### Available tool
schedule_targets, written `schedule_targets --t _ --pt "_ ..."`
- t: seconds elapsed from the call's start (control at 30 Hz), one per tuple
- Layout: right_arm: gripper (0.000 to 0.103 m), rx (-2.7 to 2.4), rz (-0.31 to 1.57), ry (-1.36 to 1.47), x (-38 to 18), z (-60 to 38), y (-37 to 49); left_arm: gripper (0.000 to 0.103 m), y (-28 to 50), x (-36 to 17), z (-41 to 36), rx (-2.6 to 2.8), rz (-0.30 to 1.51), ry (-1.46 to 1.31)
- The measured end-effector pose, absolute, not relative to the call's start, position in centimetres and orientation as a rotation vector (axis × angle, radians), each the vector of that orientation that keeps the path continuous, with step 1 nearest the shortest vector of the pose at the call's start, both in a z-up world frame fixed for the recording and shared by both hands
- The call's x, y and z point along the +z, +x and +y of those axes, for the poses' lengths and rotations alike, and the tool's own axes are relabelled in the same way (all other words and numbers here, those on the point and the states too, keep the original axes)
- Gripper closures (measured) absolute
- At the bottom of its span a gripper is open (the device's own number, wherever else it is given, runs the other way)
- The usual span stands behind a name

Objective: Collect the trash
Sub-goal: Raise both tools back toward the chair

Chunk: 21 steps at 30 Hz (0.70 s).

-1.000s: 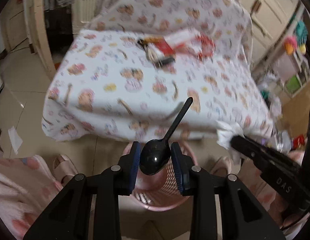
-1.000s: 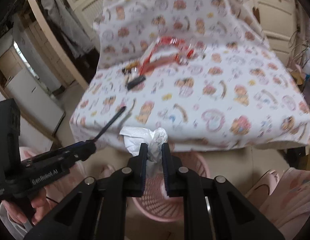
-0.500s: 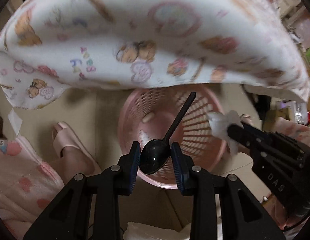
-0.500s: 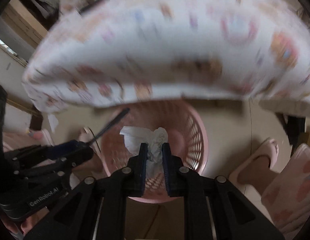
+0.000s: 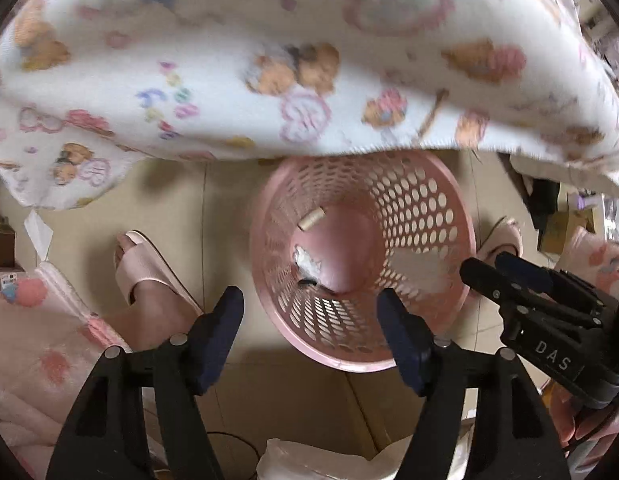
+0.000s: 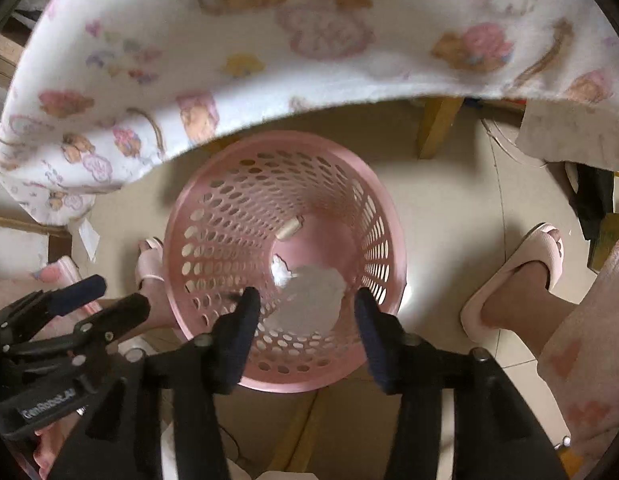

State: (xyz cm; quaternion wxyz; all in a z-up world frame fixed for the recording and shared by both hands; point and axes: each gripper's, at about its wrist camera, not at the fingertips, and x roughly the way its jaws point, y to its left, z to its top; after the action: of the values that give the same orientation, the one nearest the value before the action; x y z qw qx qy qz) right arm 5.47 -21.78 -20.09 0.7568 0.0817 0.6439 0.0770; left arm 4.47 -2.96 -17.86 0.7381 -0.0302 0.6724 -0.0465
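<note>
A pink perforated trash basket stands on the floor below both grippers; it also shows in the right wrist view. My left gripper is open and empty above its near rim. My right gripper is open and empty over the basket. A crumpled white tissue is blurred in mid-fall inside the basket, also in the left wrist view. On the basket floor lie a white scrap, a small beige roll and a dark bit, perhaps the black spoon.
A patterned white tablecloth hangs over the table edge above the basket. The person's feet in pink slippers stand on the tiled floor either side. A wooden table leg is behind the basket.
Both grippers opened over the basket. The black spoon left my left gripper and the white tissue left my right gripper, dropping into the basket.
</note>
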Motion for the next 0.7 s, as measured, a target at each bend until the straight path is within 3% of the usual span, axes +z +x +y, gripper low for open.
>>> schedule_targets --t 0.13,0.27,0.3,0.43,0.7 --pt "0.038 0.162 1.368 0.176 -19.0 -22.0 5.5 0.03 4.5 -16.8 -2.5 -0.096 1.45 -0.084" --pt "0.03 0.148 1.304 0.08 -16.8 -21.1 5.3 0.02 4.3 -14.2 -3.0 -0.088 1.363 -0.023" --pt "0.024 0.161 1.265 0.056 -15.7 -20.8 5.3 0.018 4.1 -13.3 -2.8 -0.085 1.323 -0.016" --pt "0.01 0.169 1.054 0.013 -10.5 -20.5 4.0 0.001 3.1 -8.6 -1.8 -0.06 1.124 -0.024" --pt "0.004 0.165 0.835 0.036 -5.3 -21.7 2.3 0.001 2.3 -4.8 0.0 -0.022 0.952 -0.049"
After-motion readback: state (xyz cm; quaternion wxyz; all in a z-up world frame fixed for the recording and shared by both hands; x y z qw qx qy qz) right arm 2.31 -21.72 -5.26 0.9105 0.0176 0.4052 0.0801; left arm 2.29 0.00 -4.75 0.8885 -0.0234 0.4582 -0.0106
